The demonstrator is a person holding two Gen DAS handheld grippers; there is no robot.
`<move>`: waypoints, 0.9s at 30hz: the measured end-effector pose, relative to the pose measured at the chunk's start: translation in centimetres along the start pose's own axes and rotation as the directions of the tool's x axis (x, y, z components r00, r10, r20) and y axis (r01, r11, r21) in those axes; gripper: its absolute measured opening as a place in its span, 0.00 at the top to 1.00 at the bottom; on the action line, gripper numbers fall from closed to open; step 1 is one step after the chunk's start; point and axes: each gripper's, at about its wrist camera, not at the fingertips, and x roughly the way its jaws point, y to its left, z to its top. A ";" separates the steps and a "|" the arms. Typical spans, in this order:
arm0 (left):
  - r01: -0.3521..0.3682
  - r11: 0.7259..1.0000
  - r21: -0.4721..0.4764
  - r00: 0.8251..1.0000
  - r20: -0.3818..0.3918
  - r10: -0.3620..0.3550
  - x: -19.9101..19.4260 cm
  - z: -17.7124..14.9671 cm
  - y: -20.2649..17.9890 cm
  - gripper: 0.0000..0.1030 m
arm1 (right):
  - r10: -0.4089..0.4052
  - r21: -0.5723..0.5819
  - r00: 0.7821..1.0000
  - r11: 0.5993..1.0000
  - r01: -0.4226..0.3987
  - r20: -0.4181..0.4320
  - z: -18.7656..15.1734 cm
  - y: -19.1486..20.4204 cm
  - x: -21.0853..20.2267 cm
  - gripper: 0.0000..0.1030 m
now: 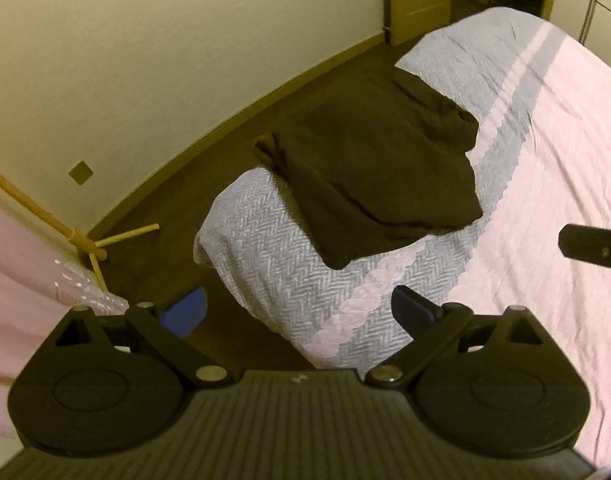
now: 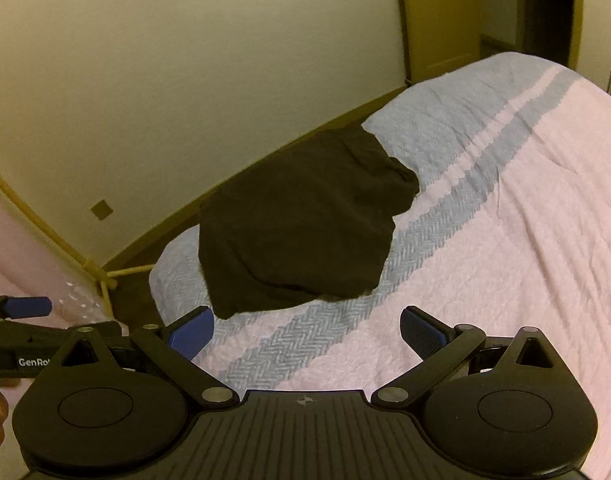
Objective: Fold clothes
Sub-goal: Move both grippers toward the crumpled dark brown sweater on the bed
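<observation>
Clothing, a dark brown garment point(image 1: 369, 184), lies doubled in loose layers at the bed's point(image 1: 545, 184) edge, part overhanging toward the wooden floor point(image 1: 233, 136). Both grippers, left gripper point(image 1: 301, 312) and right gripper point(image 2: 307, 330), hang back from it, jaws spread, holding nothing. Cream walls point(image 1: 145, 40) surround.

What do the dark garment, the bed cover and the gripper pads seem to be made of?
The dark garment looks like soft matte knit, perhaps cotton or fleece: no shine, limp folds. The bed cover seems woven textile, with herringbone texture in its blue bands. The right gripper pads look like blue textured rubber or plastic; which one is unclear.
</observation>
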 end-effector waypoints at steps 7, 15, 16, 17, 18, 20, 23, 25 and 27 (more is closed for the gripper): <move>0.020 0.997 0.076 1.000 0.008 -0.021 0.9 -0.1 0.4 0.08 | -0.031 0.026 0.999 0.999 0.031 0.020 -1.3 0.8 0.1 0.01; 0.050 0.996 0.075 0.999 -0.019 -0.049 1.8 -0.4 -0.5 0.08 | -0.041 0.044 0.999 0.998 0.041 0.011 -2.0 -0.1 -0.6 0.01; 0.046 0.996 0.075 0.999 -0.019 -0.045 1.6 -0.2 -0.7 0.08 | -0.039 0.044 0.999 0.998 0.039 0.005 -1.7 -0.3 -0.4 0.01; 0.042 0.996 0.075 0.999 -0.017 -0.040 1.3 -0.2 -0.9 0.08 | -0.035 0.043 0.999 0.998 0.035 0.001 -1.4 -0.5 -0.3 0.01; 0.037 0.997 0.071 0.999 -0.014 -0.036 1.2 -0.2 -1.0 0.08 | -0.028 0.041 1.000 0.999 0.028 -0.002 -1.2 -0.6 -0.2 0.01; 0.028 0.998 0.062 1.000 -0.011 -0.028 1.0 -0.1 -1.2 0.08 | -0.013 0.023 1.000 1.000 0.013 0.002 -0.9 -0.8 -0.4 0.01; 0.017 0.998 0.058 1.000 -0.010 -0.017 0.8 0.2 -1.5 0.08 | -0.002 0.006 1.000 1.000 0.002 0.011 -0.4 -1.2 -0.5 0.01; 0.010 0.998 0.057 1.000 -0.009 -0.009 0.7 0.4 -1.7 0.08 | 0.005 0.007 1.000 1.000 -0.005 0.010 -0.1 -1.5 -0.3 0.01; 0.003 0.999 0.054 1.000 -0.011 -0.002 0.7 0.5 -1.8 0.08 | 0.011 0.004 1.000 1.000 -0.011 0.007 0.2 -1.5 -0.2 0.01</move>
